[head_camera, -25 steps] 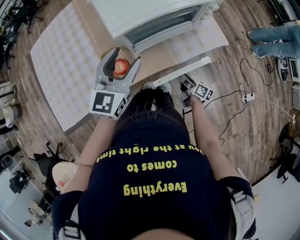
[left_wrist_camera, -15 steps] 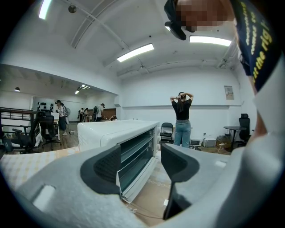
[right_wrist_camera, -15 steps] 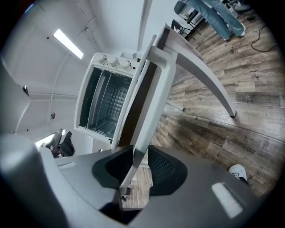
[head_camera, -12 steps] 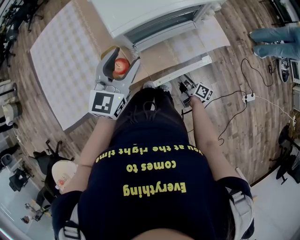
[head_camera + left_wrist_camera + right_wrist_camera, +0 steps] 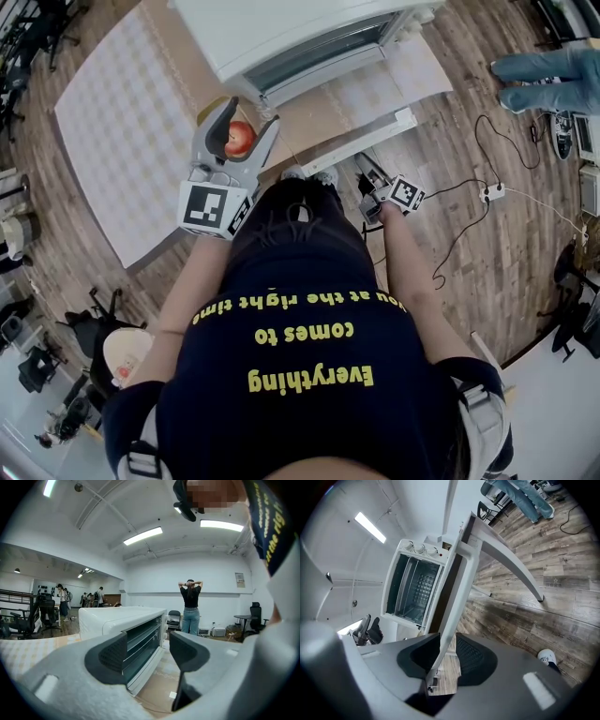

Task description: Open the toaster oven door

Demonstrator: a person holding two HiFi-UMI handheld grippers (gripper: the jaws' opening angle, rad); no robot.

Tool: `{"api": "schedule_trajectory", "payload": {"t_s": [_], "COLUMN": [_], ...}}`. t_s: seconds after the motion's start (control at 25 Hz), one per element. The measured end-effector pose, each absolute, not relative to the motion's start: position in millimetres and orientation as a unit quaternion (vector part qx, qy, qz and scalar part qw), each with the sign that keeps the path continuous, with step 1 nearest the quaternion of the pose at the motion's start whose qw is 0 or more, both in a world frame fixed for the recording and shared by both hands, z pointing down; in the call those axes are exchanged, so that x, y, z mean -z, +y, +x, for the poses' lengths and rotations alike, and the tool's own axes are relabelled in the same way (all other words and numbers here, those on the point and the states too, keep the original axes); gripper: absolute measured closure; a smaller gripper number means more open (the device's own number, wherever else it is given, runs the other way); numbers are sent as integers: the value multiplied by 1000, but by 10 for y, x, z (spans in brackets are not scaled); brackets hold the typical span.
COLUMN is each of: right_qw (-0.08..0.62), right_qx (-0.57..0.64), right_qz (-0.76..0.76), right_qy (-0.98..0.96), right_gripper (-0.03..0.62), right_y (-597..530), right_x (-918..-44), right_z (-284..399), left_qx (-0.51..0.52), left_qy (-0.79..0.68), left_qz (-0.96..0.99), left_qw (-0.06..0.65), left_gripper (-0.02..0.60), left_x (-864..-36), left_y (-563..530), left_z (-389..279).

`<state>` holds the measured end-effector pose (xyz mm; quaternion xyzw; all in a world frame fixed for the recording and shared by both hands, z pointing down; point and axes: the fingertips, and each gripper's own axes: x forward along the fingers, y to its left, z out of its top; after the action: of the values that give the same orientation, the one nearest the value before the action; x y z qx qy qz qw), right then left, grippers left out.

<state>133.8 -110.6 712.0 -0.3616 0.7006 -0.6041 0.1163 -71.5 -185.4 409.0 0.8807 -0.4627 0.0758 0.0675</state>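
Toaster oven [image 5: 281, 33], white, stands at the far side of the tabletop [image 5: 112, 122], its glass door [image 5: 323, 56] shut against the front. The left gripper [image 5: 148, 649] points at the oven, fingers spread wide with nothing between the pads in its own view. In the head view a red apple [image 5: 240, 138] shows in the gap between them. The right gripper [image 5: 443, 658] hangs on the person's side of the tabletop's white edge [image 5: 461, 573]. Its fingers stand a narrow gap apart, that edge lined up between them, and no pad visibly presses it.
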Motion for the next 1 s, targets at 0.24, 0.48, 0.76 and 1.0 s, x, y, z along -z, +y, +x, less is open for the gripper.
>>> {"api": "schedule_trajectory", "payload": {"t_s": [0.24,0.48,0.76,1.0], "right_qw": [103,84,90,91], "right_qx": [571,485,386,326], "right_qz": [-384,-414,-407,-402], "right_qy": [718,766,823,851], "right_gripper": [506,566,583,583], "right_y": [-1021,-1176,-1560,-1824], "right_x": [-6856,-6362,-5474,-4789], "right_z": [1453,1539,1349,1192], "left_qx": [-68,-58,-47,-35], "left_qy": [-460,-460,-465,-468], "left_qz": [883,883,882,881], "left_qw": [69,69,64,58], "left_gripper": [302,305,307,311], "left_x": [-4102,-4078,-4018,-3929], "left_y": [-1883,-1911,-1909,-1895], "left_z": [-707,-705,-740,-763]}}
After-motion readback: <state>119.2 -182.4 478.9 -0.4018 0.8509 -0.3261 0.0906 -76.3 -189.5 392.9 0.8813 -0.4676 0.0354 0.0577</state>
